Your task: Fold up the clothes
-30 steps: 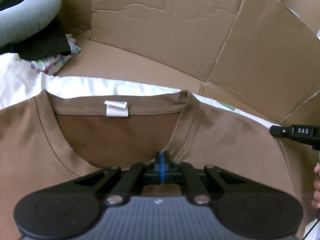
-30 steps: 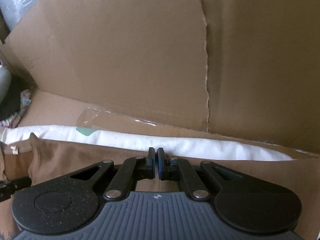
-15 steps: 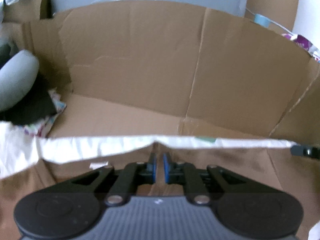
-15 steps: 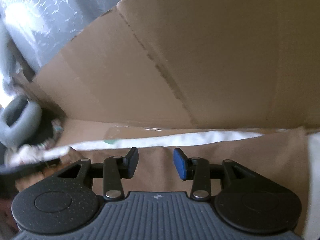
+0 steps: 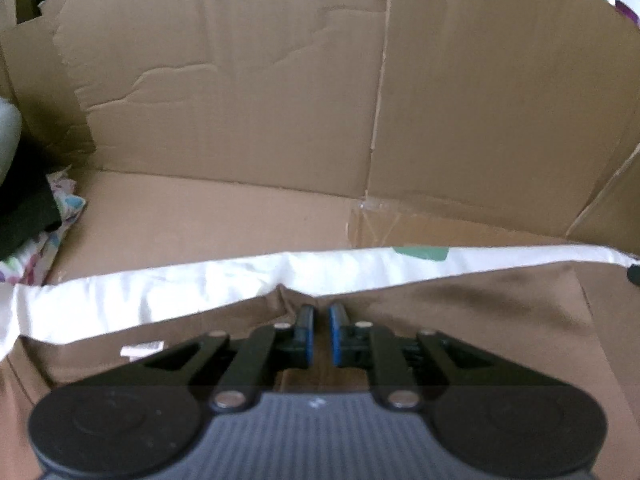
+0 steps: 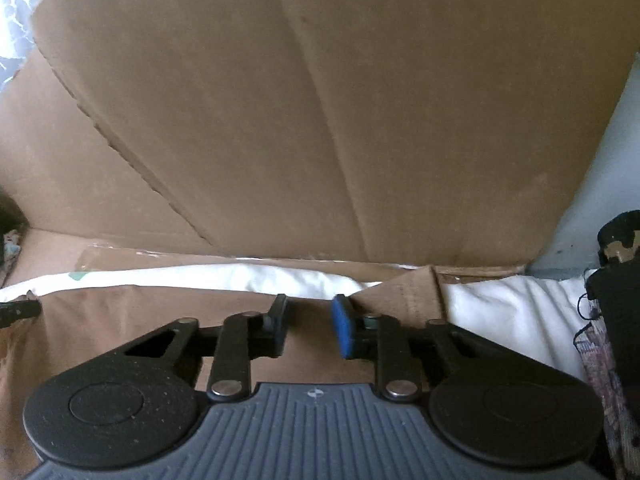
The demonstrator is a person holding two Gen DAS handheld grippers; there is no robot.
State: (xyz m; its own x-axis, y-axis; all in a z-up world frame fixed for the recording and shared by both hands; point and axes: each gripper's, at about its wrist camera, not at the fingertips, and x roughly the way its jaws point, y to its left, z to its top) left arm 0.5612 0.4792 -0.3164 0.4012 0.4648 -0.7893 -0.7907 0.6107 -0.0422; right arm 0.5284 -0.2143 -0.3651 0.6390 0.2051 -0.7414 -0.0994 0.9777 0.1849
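A brown T-shirt (image 5: 480, 312) lies on a white cloth (image 5: 160, 296) on the cardboard floor. Its white neck label (image 5: 142, 348) shows left of my left gripper (image 5: 322, 320). The jaws there stand a narrow slit apart with brown fabric filling the slit. The shirt's far edge rises to a small peak at the tips. My right gripper (image 6: 310, 320) hangs over the shirt (image 6: 140, 312) near its far edge. Its jaws are closing but still apart, with cloth below them and nothing pinched. Each gripper's dark tip pokes into the other's view, the right (image 5: 634, 274) and the left (image 6: 18, 312).
Tall cardboard walls (image 5: 280, 100) close off the far side just beyond the white cloth (image 6: 260, 276). A pile of dark and patterned clothes (image 5: 28, 216) lies at the left. At the right stand a dark camouflage-patterned object (image 6: 620, 240) and patterned fabric (image 6: 600, 360).
The open collar has left the left view and the label now sits at the left. The left jaws parted slightly. The right jaws opened wide, then narrowed, and moved right along the shirt's edge.
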